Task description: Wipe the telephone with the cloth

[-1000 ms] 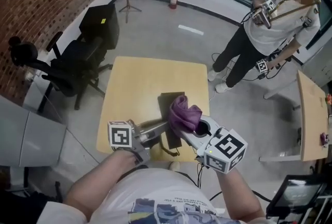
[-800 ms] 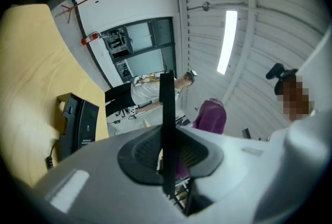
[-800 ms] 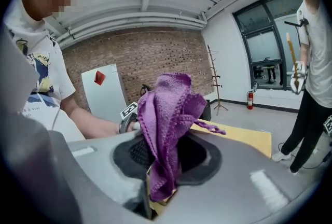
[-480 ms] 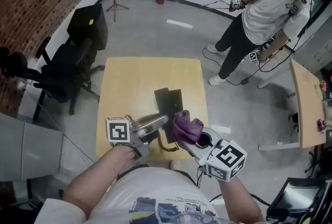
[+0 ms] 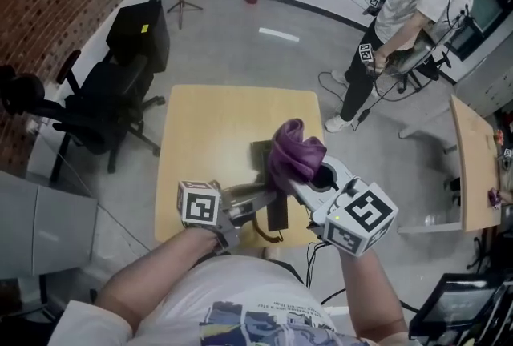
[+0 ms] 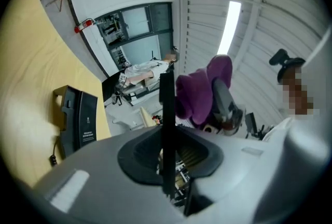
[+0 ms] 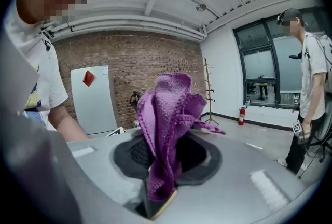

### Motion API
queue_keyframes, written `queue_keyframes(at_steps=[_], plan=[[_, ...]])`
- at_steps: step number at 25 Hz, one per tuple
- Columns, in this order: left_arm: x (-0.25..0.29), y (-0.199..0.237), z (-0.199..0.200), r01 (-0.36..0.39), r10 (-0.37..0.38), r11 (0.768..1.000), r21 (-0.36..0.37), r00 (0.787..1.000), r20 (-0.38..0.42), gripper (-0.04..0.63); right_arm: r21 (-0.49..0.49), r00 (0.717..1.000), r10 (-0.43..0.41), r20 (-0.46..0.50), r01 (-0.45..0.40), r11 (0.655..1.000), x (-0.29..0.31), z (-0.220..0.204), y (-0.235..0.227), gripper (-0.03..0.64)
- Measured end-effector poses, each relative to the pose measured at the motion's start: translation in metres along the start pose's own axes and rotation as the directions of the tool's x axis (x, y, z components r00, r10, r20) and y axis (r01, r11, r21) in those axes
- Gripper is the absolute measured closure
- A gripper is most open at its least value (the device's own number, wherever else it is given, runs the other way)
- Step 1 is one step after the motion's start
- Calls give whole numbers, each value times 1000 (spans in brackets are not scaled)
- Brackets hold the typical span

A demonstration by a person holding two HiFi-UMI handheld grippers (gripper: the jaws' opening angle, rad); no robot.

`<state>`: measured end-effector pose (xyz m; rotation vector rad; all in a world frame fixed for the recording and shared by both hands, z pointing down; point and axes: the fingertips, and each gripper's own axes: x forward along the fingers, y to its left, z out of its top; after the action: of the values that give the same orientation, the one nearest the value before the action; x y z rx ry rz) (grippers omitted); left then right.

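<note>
Left tongs (image 5: 256, 196): clamped on a thin black piece, seen edge-on, probably the handset (image 6: 167, 109).
Right tongs (image 5: 298, 180): clamped on the purple cloth (image 5: 295, 150), above the surface (image 5: 208, 128).
Telephone base (image 6: 77, 119): flat on the surface, near the handset.
Handling: handset looks stiff, smooth and light, best held by its flat sides; cloth is soft and floppy.
Axis: handset points forward out of the tongs; base runs away from the person.

White print on the telephone (image 6: 78, 119) seems too small to read.
</note>
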<state>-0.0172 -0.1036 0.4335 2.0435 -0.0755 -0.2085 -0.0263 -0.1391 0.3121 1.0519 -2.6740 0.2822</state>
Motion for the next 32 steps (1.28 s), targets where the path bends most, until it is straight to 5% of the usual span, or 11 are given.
queue_keyframes(at_steps=[12,26,32], plan=[[-34,12,18,11,-9,999,-31,997,77,514,87,998,35,-50,-31,996,24,-29,25,526],[-32,8,46,46,-40,998,-40,988,148,514,184,986,96,-135,-70,980,-16,-90,58,526],[-36,-6,45,139,-133,990,-23,975,176,514,159,988,105,-110,-87,983,-44,-73,48,526]])
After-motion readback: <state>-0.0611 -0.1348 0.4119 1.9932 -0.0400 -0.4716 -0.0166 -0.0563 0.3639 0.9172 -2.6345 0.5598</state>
